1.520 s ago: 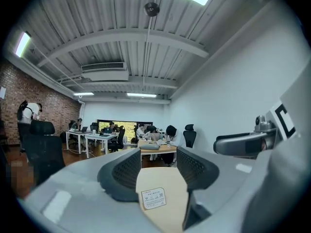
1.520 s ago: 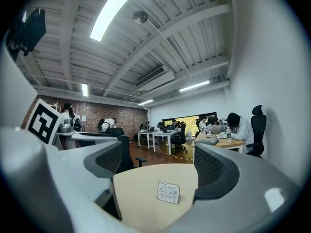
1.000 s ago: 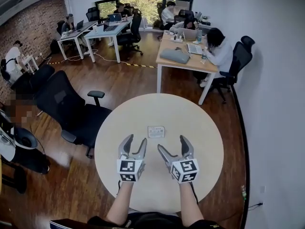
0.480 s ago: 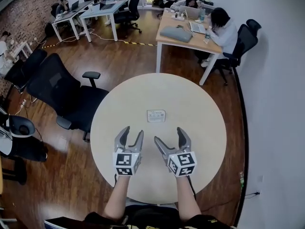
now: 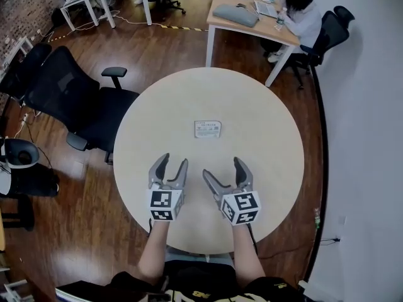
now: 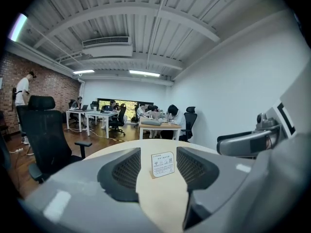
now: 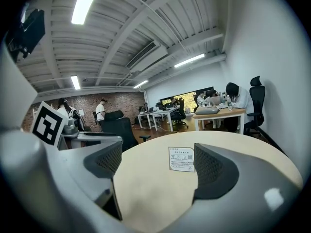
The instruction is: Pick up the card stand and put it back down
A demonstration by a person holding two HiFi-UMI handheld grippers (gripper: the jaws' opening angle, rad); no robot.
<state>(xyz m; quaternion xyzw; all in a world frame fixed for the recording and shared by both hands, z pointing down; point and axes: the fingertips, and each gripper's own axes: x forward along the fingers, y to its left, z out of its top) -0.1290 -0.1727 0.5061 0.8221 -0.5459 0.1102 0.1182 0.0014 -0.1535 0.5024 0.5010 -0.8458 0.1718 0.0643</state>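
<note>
Pickup has not begun: the card stand (image 5: 208,129) sits mid-table (image 5: 271,143), well beyond the left gripper (image 5: 173,162) and right gripper (image 5: 222,167), both part-open and empty.

No word or number can be read anywhere. The card stand (image 5: 208,129) on the round surface (image 5: 271,124) holds a white card with small print that is too fine to make out in any view. In the left gripper view its face shows a short heading line, a fan-shaped wireless symbol at the left, a small square code at the right and tiny lines beneath. The right gripper view shows the same layout. The cube (image 5: 161,205) on the left gripper (image 5: 174,161) bears black-and-white square markers, as does the one on the right gripper (image 5: 223,167). These are patterns, not letters.
</note>
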